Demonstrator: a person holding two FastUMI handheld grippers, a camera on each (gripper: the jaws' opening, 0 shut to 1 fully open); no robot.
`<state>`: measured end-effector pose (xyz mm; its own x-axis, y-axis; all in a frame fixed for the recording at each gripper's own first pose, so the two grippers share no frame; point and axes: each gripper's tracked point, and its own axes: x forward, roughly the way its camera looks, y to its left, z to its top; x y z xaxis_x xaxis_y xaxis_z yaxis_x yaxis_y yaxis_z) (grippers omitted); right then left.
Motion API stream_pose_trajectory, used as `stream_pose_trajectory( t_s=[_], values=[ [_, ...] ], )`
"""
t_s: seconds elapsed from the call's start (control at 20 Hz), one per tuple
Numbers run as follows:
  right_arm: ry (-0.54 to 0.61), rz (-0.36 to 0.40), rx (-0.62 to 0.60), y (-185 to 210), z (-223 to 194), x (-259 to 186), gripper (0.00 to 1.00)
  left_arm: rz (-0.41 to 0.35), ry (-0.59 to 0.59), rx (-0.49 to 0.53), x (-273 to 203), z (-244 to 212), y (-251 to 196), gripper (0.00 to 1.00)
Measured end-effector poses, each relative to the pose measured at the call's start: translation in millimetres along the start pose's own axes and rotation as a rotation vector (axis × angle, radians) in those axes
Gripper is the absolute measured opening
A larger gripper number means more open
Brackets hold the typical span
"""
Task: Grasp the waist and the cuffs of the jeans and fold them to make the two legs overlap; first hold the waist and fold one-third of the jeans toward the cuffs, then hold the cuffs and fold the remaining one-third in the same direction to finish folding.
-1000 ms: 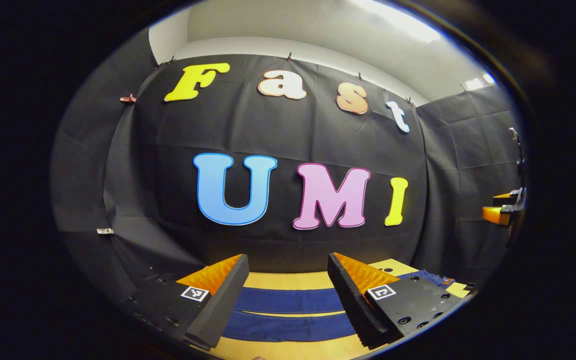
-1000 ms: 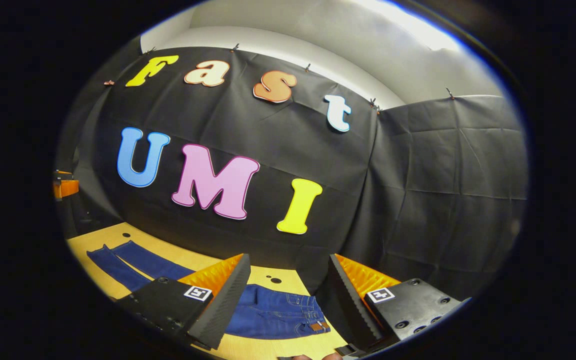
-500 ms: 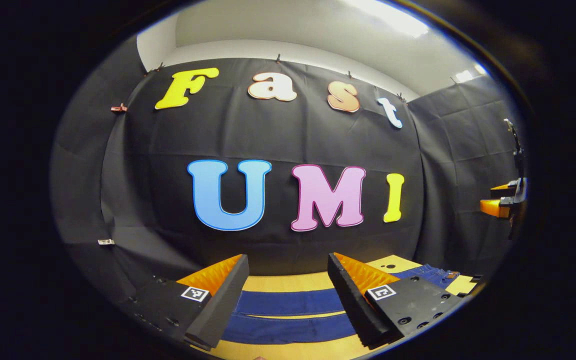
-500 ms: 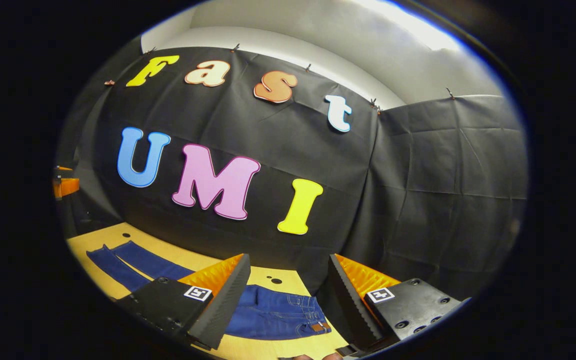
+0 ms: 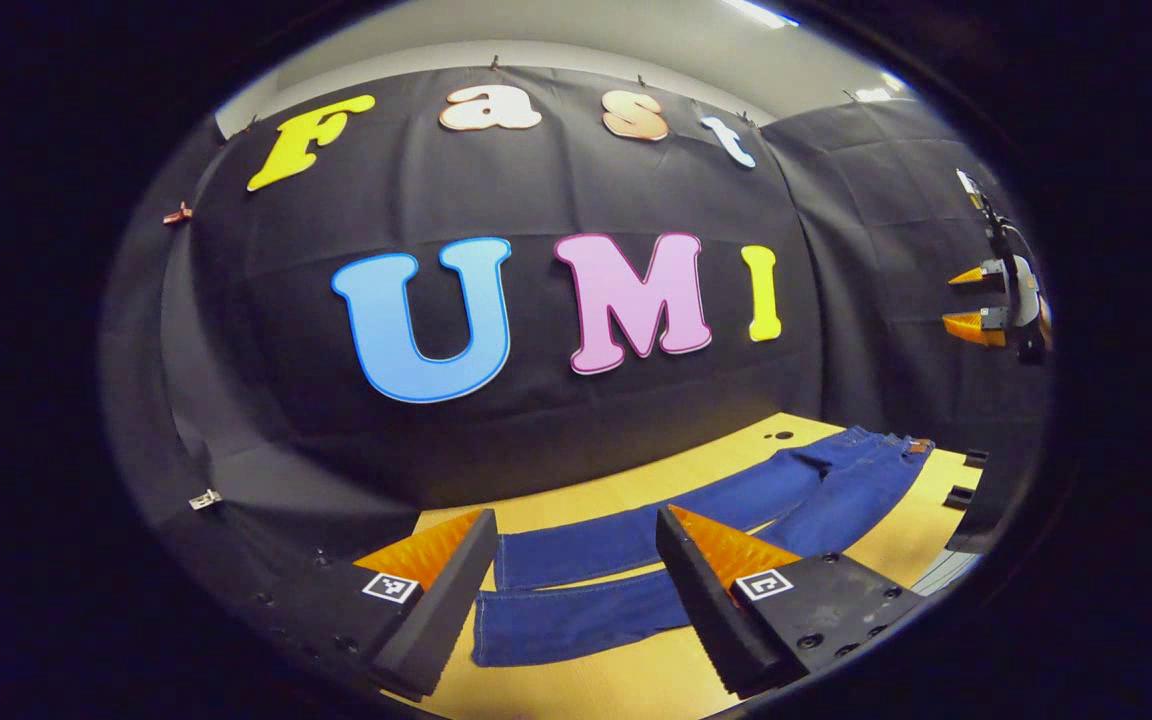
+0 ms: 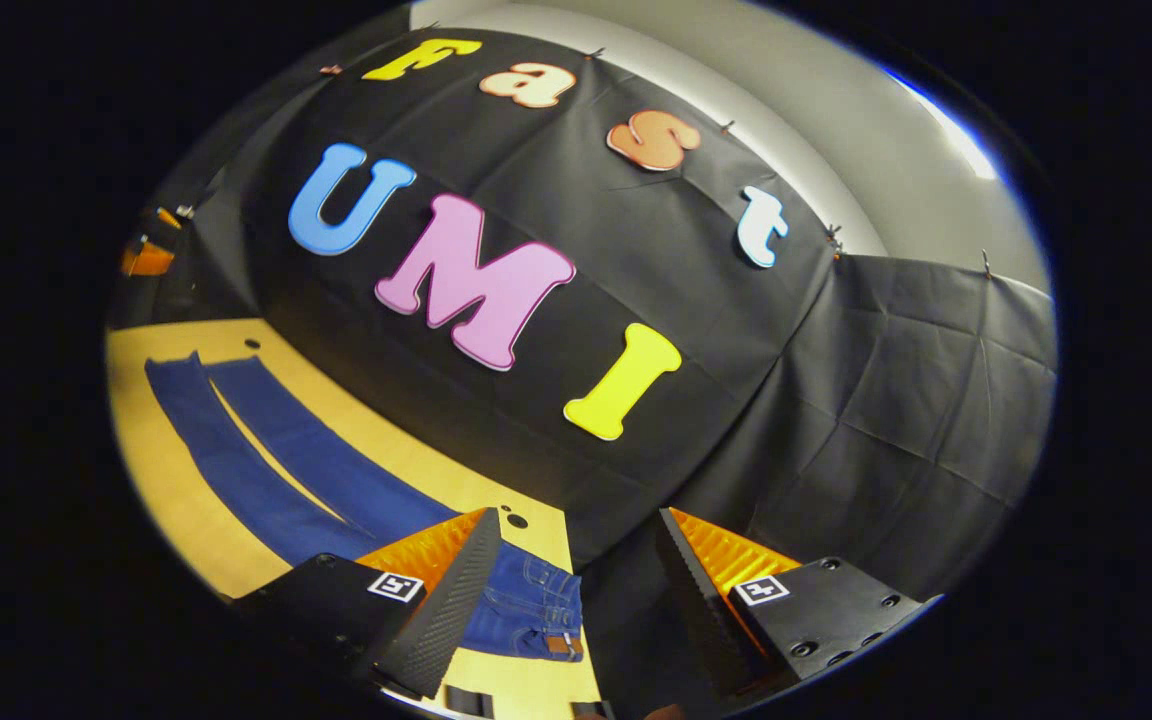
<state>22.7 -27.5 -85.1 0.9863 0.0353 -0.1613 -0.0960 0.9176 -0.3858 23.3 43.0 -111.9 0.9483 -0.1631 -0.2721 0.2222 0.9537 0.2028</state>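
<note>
Your jeans (image 5: 676,560) lie flat and unfolded on the wooden table (image 5: 636,680), legs side by side. Your left gripper (image 5: 576,590) hangs wide open above the cuffs (image 5: 496,600); your right gripper (image 6: 576,590) hangs equally wide, empty, near the waist (image 6: 546,620).

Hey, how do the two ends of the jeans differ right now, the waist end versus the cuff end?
The waist end is one joined piece with pockets and a brown patch; the cuff end splits into two plain legs with a strip of table between them. The waist end lies before the right gripper, the cuff end before the left gripper. Both ends lie flat and unfolded on the table, and both grippers are open above them, holding nothing.
</note>
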Motion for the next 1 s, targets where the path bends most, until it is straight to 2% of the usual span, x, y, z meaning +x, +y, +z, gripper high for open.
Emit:
stream_pose_trajectory(
  t_s=[0.15, 0.35, 0.65, 0.8, 1.0],
  values=[
    [0.066, 0.048, -0.054, 6, -37, 21, 0.96, -0.105, 0.120, 0.100, 31, -50, 0, 0.98],
    [0.168, 0.129, -0.089, 24, -91, 64, 0.96, -0.203, 0.322, 0.201, 66, -122, 8, 0.98],
    [0.331, 0.225, -0.157, 36, -180, 113, 0.96, -0.495, 0.628, 0.597, 78, -224, 11, 0.99],
    [0.404, 0.263, -0.189, 41, -219, 122, 0.97, -0.620, 0.742, 0.718, 75, -262, 13, 0.98],
    [0.456, 0.339, -0.299, 47, -255, 120, 0.97, -0.671, 0.840, 0.823, 77, -288, 18, 0.98]
  ],
)
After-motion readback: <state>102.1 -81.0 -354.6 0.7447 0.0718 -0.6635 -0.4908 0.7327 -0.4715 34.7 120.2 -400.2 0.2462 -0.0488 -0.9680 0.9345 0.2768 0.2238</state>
